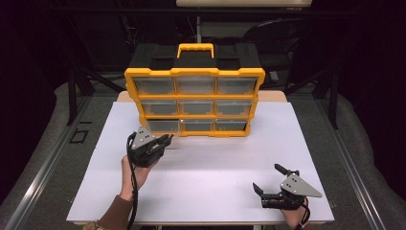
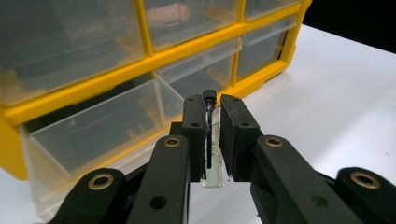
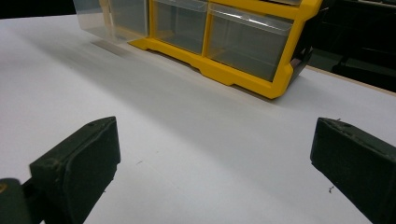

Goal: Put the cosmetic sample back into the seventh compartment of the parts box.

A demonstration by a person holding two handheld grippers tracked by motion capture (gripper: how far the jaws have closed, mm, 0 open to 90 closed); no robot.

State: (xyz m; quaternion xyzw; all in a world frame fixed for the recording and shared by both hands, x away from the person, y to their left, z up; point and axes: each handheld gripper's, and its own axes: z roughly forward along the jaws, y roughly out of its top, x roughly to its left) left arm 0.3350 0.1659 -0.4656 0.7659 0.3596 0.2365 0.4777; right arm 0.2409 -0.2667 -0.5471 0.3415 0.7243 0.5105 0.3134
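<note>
Left gripper (image 2: 214, 140) clamping a small clear vial (image 2: 212, 161) with a black cap, held upright just in front of the pulled-out bottom drawer (image 2: 98, 128) of the yellow organizer (image 2: 154, 46).

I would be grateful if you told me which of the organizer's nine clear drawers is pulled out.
The bottom-left drawer, the one nearest the left gripper. It juts forward from the yellow frame, while the other eight sit flush.
</note>
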